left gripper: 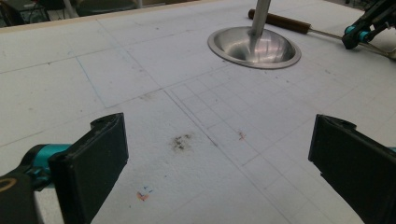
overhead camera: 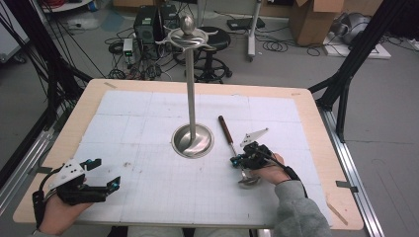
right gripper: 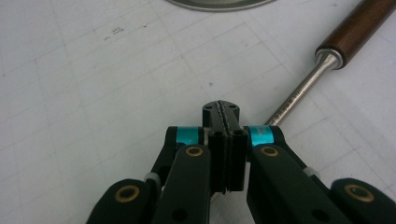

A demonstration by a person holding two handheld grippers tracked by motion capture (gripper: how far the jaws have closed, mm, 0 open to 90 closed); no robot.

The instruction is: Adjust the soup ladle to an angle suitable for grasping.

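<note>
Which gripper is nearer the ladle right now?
Right. The right gripper sits closed over the ladle at its metal shaft; the left gripper rests open at the table's near left corner, far away.

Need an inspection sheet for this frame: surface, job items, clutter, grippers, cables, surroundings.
Surface: white gridded mat on wooden table, dark smudge.
Job's things: wooden-handled spoon flat on the mat; metal stand upright at centre.
Clutter: nothing seen.
Grippers: left gripper open, holding nothing; right gripper shut over the spoon's metal shaft, grip cannot be confirmed.
Cables: floor cables tangled beyond the table.
Surroundings: stool, cardboard box.
</note>
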